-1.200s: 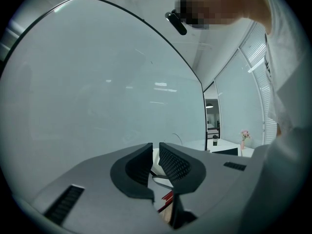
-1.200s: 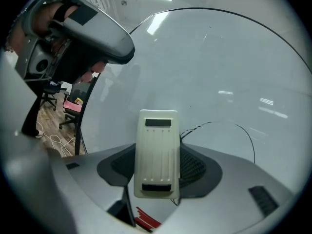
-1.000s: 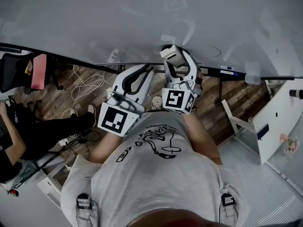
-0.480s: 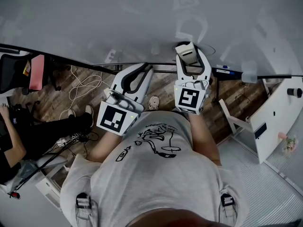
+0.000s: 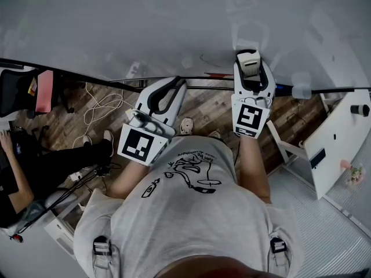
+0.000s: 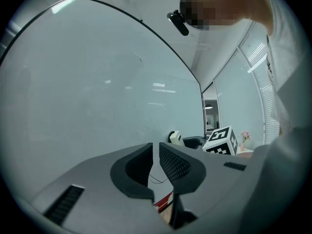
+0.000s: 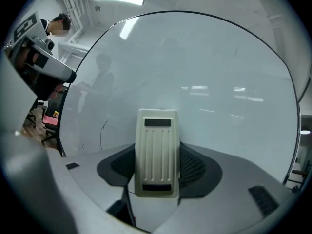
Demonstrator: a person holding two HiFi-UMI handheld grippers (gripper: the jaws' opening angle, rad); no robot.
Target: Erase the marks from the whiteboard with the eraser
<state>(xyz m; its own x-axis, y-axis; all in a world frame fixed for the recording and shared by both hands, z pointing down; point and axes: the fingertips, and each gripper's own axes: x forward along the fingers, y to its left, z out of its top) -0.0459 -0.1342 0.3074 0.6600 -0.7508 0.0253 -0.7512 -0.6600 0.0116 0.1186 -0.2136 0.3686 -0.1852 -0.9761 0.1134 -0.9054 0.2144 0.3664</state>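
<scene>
The whiteboard [image 5: 145, 22] fills the top of the head view. My right gripper [image 5: 251, 69] is shut on a cream ribbed eraser [image 5: 248, 58], whose far end is at the board's lower part. In the right gripper view the eraser [image 7: 157, 145] stands upright between the jaws of my right gripper [image 7: 157, 165], and a faint thin curved mark [image 7: 103, 130] shows on the board to its left. Another faint curved line [image 5: 212, 58] lies left of the eraser. My left gripper [image 5: 176, 82] is shut and empty, near the board's lower edge; its closed jaws [image 6: 156, 157] face the board [image 6: 97, 82].
A red pen [image 5: 218, 75] and a blue pen [image 5: 283, 88] lie on the board's ledge. Below are a wooden floor with cables [image 5: 104, 103], a seated person [image 5: 23, 172] at left and a white cabinet [image 5: 336, 143] at right.
My right gripper has carried the eraser to the right and a little up along the board. The left gripper has hardly shifted.
</scene>
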